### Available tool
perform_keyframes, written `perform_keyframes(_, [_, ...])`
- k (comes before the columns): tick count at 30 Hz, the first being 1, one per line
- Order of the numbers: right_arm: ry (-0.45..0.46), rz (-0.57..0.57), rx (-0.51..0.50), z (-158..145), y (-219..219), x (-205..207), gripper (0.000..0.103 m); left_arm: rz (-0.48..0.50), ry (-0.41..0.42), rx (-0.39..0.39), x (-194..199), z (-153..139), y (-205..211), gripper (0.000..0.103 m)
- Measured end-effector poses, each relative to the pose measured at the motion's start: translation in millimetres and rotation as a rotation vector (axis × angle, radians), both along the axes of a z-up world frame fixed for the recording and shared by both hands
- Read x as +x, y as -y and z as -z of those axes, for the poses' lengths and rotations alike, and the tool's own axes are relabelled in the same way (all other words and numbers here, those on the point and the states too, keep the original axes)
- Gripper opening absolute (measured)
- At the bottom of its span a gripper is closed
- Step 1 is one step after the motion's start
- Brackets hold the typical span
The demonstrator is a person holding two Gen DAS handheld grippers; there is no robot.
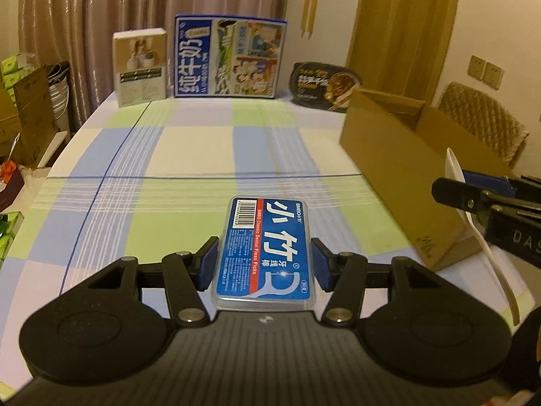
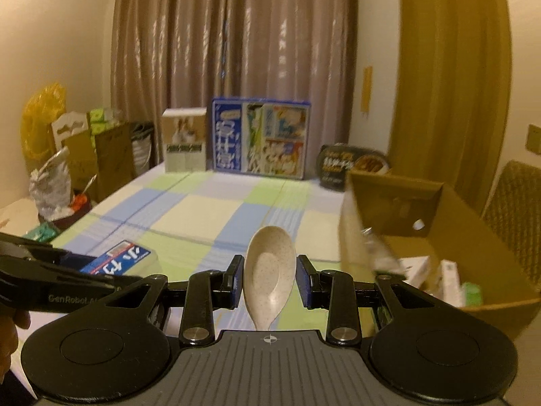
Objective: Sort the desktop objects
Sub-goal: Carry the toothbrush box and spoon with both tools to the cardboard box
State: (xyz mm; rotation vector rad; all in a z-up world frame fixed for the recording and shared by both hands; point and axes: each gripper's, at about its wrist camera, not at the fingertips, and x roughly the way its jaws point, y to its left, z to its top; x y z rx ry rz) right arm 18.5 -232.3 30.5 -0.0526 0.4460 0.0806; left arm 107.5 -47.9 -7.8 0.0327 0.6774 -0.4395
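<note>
My left gripper [image 1: 265, 262] is shut on a blue dental floss pick box [image 1: 265, 250] and holds it flat above the checked tablecloth [image 1: 189, 155]. My right gripper [image 2: 269, 279] is shut on a speckled white spoon [image 2: 268, 270], bowl pointing forward. In the left wrist view the right gripper [image 1: 456, 193] is at the right edge with the spoon [image 1: 490, 247] hanging through it, in front of the open cardboard box [image 1: 399, 155]. In the right wrist view the left gripper [image 2: 101, 270] and the floss box [image 2: 116, 262] are at the lower left. The cardboard box [image 2: 439, 237] holds several items.
At the table's far edge stand a small white carton [image 1: 140, 67], a blue milk carton [image 1: 228, 57] and a black noodle bowl [image 1: 323, 84]. Cartons and bags [image 2: 77, 155] stand left of the table. A wicker chair [image 1: 483, 121] is behind the cardboard box.
</note>
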Motion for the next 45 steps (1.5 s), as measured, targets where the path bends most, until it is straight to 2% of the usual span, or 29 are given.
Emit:
perform_keyframes(11, [0.044,0.075,-0.01,-39,69,-18,0.03,0.121,0.056,-0.029,-31,-43,73,0.051])
perform_keyframes(17, [0.042,0.132,-0.004,-56,121,-4,0.03,0.197,0.061,-0.063,-24,-61,127,0.051])
perform_keyframes(24, [0.033,0.154,0.036,-69,171,28,0.03,0.232,0.077,-0.103,0,-80,181,0.051])
perform_keyframes(35, [-0.013,0.155,0.165,-67,229,78,0.03,0.223,0.023,-0.139,44,-72,233,0.051])
perform_keyframes(45, [-0.043,0.164,0.204,-53,249,99,0.029,0.211,-0.016,-0.132,61,-55,254,0.051])
